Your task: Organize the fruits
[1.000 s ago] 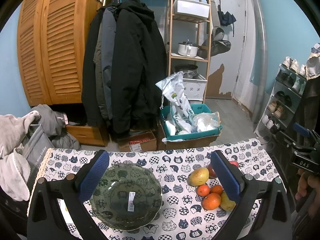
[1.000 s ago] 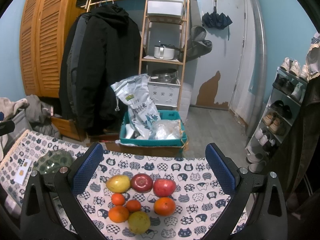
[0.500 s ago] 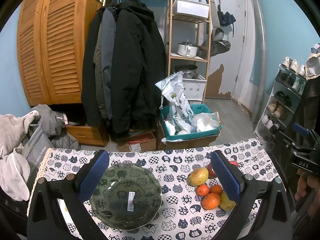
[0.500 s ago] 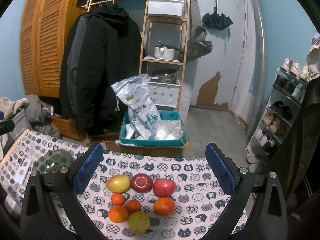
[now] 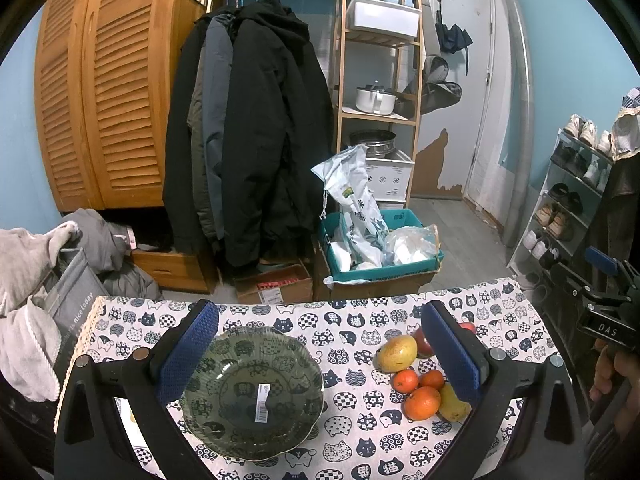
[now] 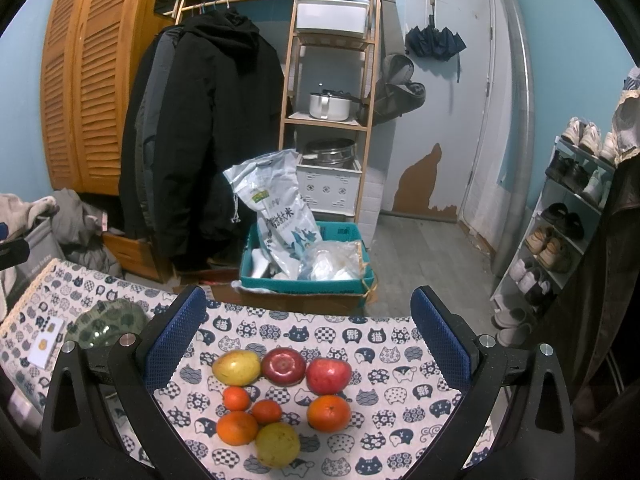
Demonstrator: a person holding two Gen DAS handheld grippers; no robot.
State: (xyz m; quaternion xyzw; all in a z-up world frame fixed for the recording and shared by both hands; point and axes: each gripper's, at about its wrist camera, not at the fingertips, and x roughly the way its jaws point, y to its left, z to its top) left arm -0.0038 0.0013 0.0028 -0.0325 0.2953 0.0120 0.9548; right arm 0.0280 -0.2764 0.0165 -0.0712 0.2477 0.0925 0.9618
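Observation:
A green glass bowl (image 5: 252,394) with a barcode sticker sits empty on the cat-print tablecloth, between the open fingers of my left gripper (image 5: 320,356). To its right lies a cluster of fruit: a yellow mango (image 5: 397,353), small oranges (image 5: 421,403) and a yellow pear (image 5: 454,406). My right gripper (image 6: 308,338) hovers open over the same cluster: mango (image 6: 237,367), two red apples (image 6: 282,365) (image 6: 328,375), several oranges (image 6: 329,412), and a yellow-green fruit (image 6: 277,444). The bowl (image 6: 106,322) shows at the left. Nothing is held.
The tablecloth (image 5: 352,322) ends at a far edge above a teal crate (image 5: 380,254) of bags on the floor. A white card (image 6: 46,344) lies near the bowl. Clothes pile (image 5: 28,280) at left, shoe rack (image 5: 568,200) at right. A hand (image 5: 612,380) holds the other gripper.

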